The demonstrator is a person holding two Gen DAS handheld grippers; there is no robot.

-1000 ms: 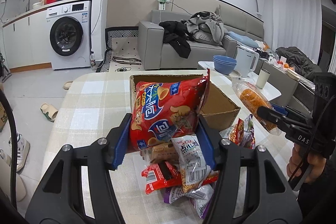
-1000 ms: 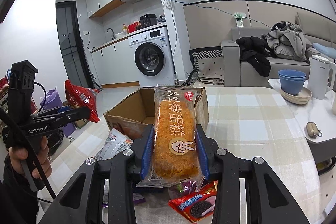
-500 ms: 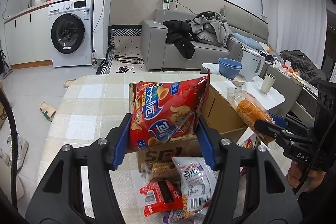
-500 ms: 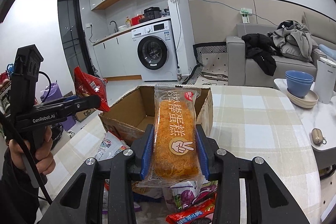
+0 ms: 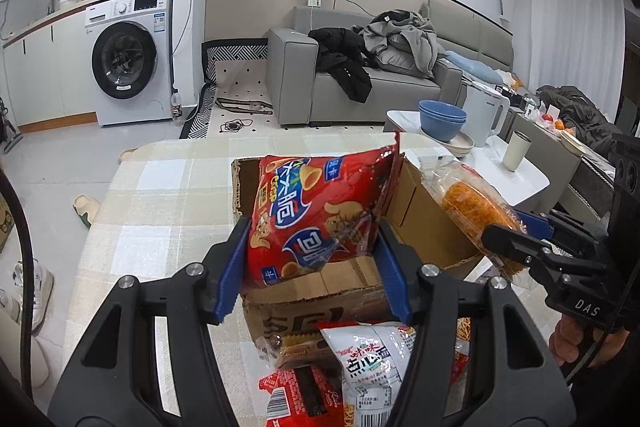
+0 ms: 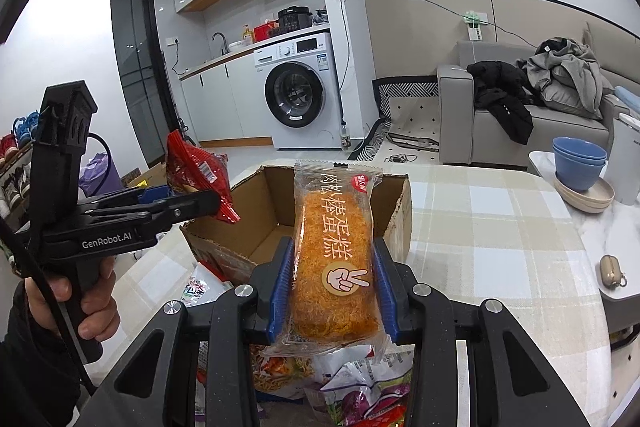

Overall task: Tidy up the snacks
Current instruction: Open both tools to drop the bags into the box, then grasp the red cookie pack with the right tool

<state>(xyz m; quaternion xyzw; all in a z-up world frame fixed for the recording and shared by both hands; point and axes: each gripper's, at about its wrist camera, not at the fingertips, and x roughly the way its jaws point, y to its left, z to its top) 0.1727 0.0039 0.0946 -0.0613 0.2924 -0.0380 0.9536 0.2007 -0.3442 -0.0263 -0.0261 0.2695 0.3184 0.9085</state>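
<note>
Two grippers each clamp a snack above the checked tablecloth. Nearest the left wrist camera, loose packets lie heaped on the cloth against the near wall of the cardboard box. Just above them, the left gripper pinches a red chip bag between its blue pads, the bag upright over the box's near edge. In the right wrist view, the right gripper squeezes a clear-wrapped floss cake lengthwise, held before the open box, with more packets lying below it. Beyond the table stand blue bowls on a side table, then a grey sofa and a washing machine.
</note>
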